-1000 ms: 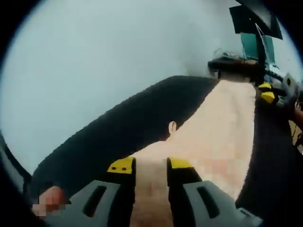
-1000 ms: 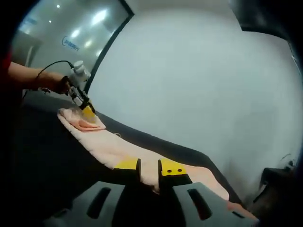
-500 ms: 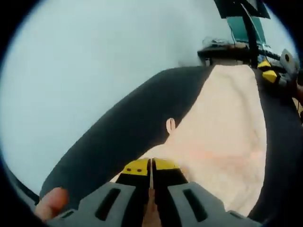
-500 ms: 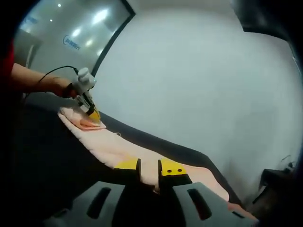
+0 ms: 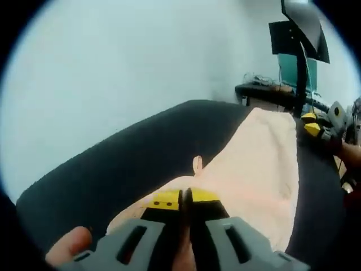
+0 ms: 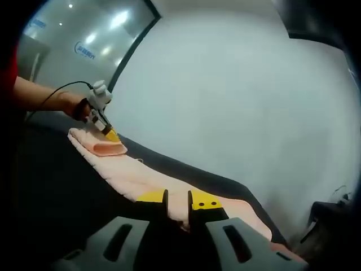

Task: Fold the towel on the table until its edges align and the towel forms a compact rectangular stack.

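Towel (image 5: 256,169), peach-coloured, lay stretched along the dark bench (image 5: 124,164) from lower centre to upper right. Left hand-held gripper (image 5: 181,199) was pinched shut on its near edge, presumably to fold it; right hand-held gripper (image 6: 177,199) stood spread over the opposite end.

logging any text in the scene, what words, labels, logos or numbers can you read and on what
Blue logo or lettering on the glass wall, right gripper view: too small and blurred to read.
Small tag on the towel, left gripper view: blank or too blurred to tell.
Nothing else legible.
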`<state>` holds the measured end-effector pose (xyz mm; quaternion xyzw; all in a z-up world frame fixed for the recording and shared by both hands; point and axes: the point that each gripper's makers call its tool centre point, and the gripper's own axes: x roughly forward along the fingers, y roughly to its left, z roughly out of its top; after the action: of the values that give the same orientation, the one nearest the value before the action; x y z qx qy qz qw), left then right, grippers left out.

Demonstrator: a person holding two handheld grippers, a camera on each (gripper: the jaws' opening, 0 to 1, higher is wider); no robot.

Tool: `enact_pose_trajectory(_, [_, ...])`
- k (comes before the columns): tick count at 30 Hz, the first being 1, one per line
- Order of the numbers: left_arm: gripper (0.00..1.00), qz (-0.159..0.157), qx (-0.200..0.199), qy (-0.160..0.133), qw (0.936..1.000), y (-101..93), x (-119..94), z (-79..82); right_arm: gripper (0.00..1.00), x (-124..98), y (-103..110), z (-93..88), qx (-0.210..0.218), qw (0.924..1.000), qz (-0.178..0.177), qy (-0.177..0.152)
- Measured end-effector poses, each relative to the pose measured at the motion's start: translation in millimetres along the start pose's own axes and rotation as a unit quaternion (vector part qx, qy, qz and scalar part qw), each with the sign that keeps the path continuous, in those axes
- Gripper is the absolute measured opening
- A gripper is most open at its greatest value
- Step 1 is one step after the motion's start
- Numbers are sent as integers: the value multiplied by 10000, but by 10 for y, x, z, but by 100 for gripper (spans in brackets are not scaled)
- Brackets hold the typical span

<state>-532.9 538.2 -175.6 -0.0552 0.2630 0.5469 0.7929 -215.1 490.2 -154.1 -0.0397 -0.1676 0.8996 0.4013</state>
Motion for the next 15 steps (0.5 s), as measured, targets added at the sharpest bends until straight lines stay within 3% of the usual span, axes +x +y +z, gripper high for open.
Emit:
enact_pose_trajectory(7, [2,308,-76,-235,9992,81,99,139,12,3,-5,-1,-4,10000,-24,-9])
enact_pose_trajectory(8, [2,497,61,-196,9986,145,118,134,12,6,-6,-1,5,10000,-21,-14])
enact_pose_trajectory(11, [2,801,575,298,9947,329,286,-59,12,33,-6,-20,-4,10000,8,-2])
enact_pose_trajectory(14, [5,693,-27,242,9973,192,353,-130,12,49,2,-35,-52,10000,33,11])
enact_pose_trajectory(15, [12,677,-233,307,9970,184,348,-169,12,51,5,-39,-63,10000,42,15])
